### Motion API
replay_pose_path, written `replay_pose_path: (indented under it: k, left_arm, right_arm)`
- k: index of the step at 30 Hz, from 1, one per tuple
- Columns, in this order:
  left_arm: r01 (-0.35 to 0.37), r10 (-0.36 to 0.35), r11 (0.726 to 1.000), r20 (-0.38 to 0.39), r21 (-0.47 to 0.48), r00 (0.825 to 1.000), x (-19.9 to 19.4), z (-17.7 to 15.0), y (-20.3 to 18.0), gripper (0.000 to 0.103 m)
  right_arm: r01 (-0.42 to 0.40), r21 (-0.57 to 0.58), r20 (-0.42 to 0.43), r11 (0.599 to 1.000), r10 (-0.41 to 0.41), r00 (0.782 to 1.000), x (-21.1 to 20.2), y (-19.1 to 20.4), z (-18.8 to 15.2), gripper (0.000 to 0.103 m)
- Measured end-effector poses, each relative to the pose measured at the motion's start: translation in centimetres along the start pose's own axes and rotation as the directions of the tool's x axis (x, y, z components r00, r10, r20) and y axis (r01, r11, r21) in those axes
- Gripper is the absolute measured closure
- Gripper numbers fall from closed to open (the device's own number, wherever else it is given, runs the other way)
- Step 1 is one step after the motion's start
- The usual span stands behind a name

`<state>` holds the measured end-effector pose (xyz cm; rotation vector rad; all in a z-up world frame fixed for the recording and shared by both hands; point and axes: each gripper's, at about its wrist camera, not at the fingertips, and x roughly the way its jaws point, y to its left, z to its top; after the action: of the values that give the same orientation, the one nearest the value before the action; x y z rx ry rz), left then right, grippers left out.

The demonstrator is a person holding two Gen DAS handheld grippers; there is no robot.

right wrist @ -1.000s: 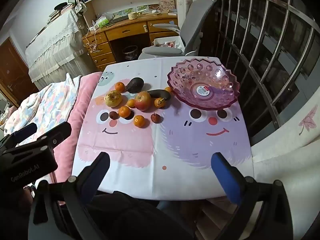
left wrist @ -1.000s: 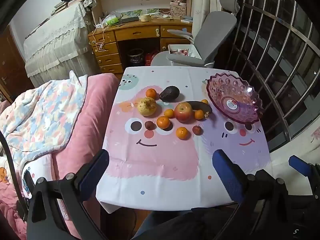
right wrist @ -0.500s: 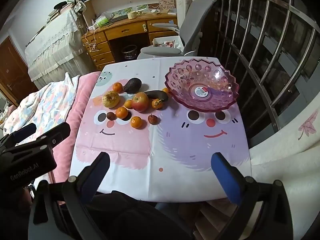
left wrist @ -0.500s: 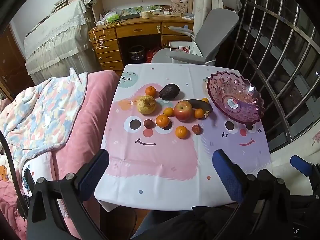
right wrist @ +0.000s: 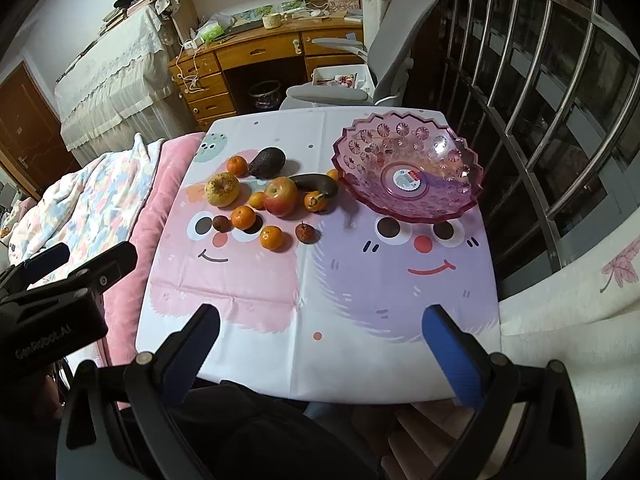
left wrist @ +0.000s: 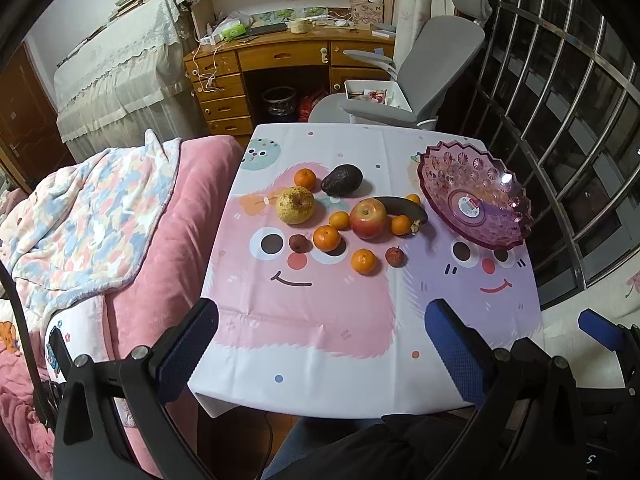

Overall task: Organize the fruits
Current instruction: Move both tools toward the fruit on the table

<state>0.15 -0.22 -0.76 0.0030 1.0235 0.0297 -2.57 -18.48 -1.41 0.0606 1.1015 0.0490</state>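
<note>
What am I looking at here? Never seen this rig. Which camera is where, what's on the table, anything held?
No robot arm: a person holds a two-finger gripper in each hand, with a fisheye camera looking along its fingers. One picture is from the left gripper, the other from the right gripper. Both are open, hold nothing, and hover at the near edge of the table. On its cartoon cloth lie an apple, an avocado, a dark banana, a yellow pear-like fruit, small oranges, and an empty pink bowl.
</note>
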Motion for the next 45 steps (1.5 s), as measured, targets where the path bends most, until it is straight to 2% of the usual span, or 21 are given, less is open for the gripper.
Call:
replay_pose_path:
  k: [18,28,39,45]
  left_arm:
    - [-0.019,0.019,1.0,0.004,-0.004,1.0,-0.7,0.2,-0.5,0.0]
    - [-0.059,0.059,0.998,0.008,-0.038,0.998,-1.4,-0.1,-0.7,0.0]
    - [-0.084,0.084,0.993,-0.001,-0.087,0.996,-0.5,0.3,-0.8,0.0]
    - [-0.104,0.101,0.989,-0.036,-0.109,0.994,1.3,0.7,0.1,0.0]
  right_arm:
    - [0.002,-0.032,0.001,0.999,-0.002,1.0,-0.2,-0.2,0.3,0.001]
    - [-0.005,-0.047,-0.002,0.999,0.005,1.0,-0.1,-0.5,0.2,0.001]
    - [-0.008,-0.111,0.002,0.994,0.008,1.0,1.3,-1.3,0.9,0.001]
    - [-0.022,-0.132,-0.003,0.991,0.021,1.0,2.7,-0.8,2.0,0.001]
